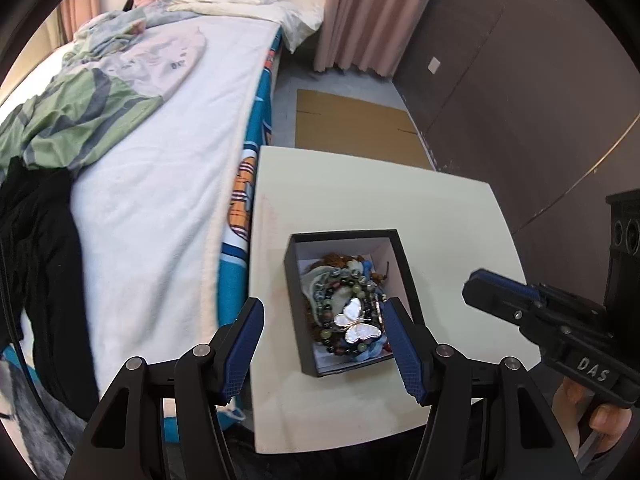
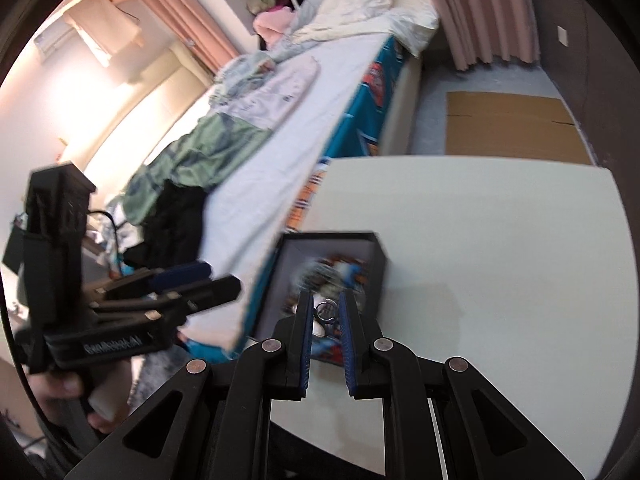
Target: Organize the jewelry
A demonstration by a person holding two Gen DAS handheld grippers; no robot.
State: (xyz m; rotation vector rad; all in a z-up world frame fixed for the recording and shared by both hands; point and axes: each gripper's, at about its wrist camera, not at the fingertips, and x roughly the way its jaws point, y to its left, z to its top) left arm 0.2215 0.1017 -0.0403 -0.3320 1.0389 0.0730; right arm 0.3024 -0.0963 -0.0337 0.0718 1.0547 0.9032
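A black box [image 1: 405, 264] with a white inside stands on the cream table [image 1: 460, 208]. It holds a heap of bead bracelets [image 1: 340, 284] with a white butterfly pendant [image 1: 357, 322] on top. My left gripper [image 1: 324, 312] is open and hangs over the box, fingers either side of the pendant, holding nothing. My right gripper [image 2: 327, 304] is nearly shut on a small silver ring [image 2: 326, 309], held above the box [image 2: 380, 264], which is blurred there. The right gripper also shows from the side in the left wrist view [image 1: 480, 286].
A bed [image 1: 168, 152] with a white sheet, green clothes [image 1: 76, 116] and a black garment [image 1: 44, 248] runs along the table's left side. Flat cardboard [image 1: 352, 124] lies on the floor beyond the table. A brown wall [image 1: 520, 100] stands to the right.
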